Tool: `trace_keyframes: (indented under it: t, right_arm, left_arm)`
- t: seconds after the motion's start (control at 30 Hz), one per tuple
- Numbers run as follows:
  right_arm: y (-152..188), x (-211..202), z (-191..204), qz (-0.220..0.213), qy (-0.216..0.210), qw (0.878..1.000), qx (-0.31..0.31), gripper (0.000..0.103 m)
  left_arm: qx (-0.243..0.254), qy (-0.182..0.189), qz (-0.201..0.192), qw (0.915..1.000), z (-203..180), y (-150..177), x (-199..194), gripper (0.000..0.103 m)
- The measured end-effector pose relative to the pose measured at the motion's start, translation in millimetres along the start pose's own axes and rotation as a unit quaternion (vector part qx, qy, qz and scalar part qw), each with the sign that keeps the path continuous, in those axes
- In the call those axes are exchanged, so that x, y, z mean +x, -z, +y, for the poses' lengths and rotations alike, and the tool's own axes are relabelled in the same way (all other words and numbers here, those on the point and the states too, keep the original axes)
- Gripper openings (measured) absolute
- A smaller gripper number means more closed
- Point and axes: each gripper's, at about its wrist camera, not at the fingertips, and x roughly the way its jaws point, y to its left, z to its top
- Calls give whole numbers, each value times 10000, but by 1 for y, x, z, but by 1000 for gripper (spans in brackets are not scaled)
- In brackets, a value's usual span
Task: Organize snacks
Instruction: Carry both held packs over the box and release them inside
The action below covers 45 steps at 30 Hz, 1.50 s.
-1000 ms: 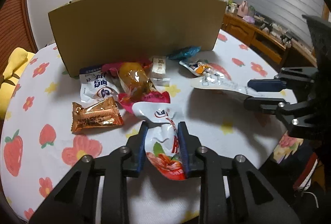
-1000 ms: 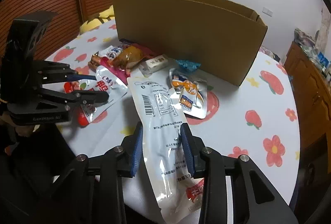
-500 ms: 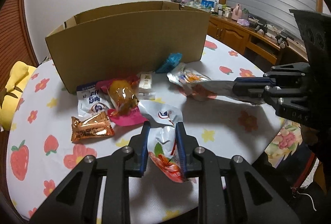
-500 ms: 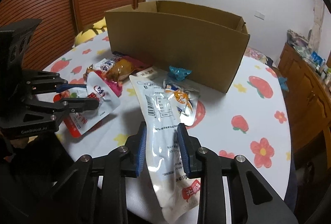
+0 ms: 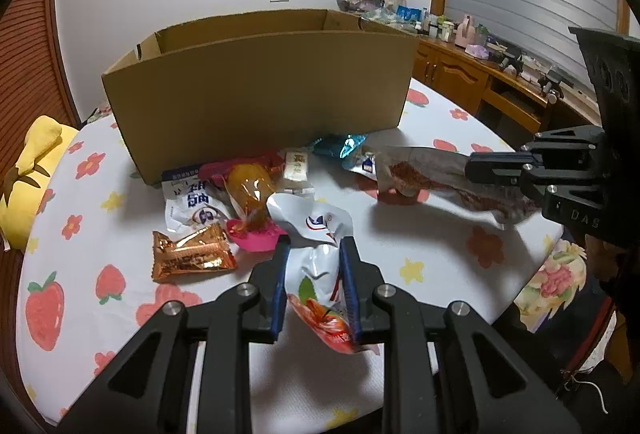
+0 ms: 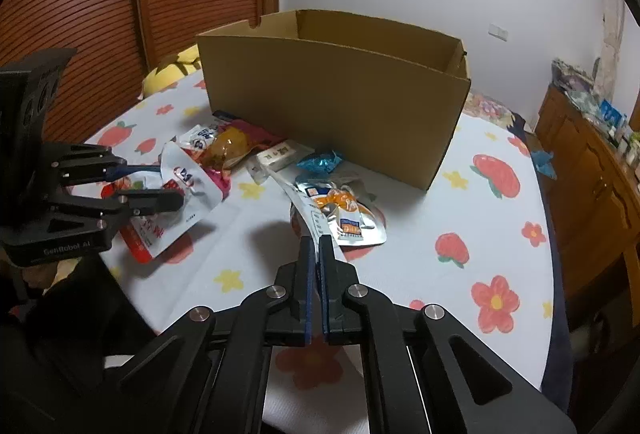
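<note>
My left gripper is shut on a white and red snack pouch, held just above the table; it also shows in the right wrist view. My right gripper is shut on a long clear pouch, now turned edge-on; in the left wrist view this long pouch hangs from the right gripper above the table. An open cardboard box stands at the back of the table; it shows in the right wrist view too.
Loose snacks lie in front of the box: an orange wrapper, a blue and white packet, an amber pouch on pink, a teal wrapper, a silver and orange pouch. A yellow cushion sits left.
Both grippers have lifted and drawn back with their pouches. The right gripper has rolled, so the long pouch went from flat to edge-on. The box's inside has come into view.
</note>
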Motion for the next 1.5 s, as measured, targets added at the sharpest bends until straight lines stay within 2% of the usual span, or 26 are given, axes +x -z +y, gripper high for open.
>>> trace_keyframes:
  t: [0.47,0.73,1.07,1.2,1.5]
  right_arm:
    - [-10,-13,8,-106,11,9997,-205,0]
    - [-26,-30,8,-289,93,9989,-350,0]
    - [-69,-61,7,-709,374,9947,-643,0]
    - [-94,-68,11,-896,532,9909,-853,0]
    - [-143,-58,11,-1102,657,9852,-1141,0]
  left_arm:
    - [-4,-49,-170,9998,6,-11,-12,22]
    - [-5,-93,-411,9991,12,-32,-28,22]
    - [-43,-83,-860,9962,30,-74,-60,22]
    - [40,-205,-1032,9944,38,-91,-70,22]
    - [120,-395,-1171,9923,64,-129,-65,22]
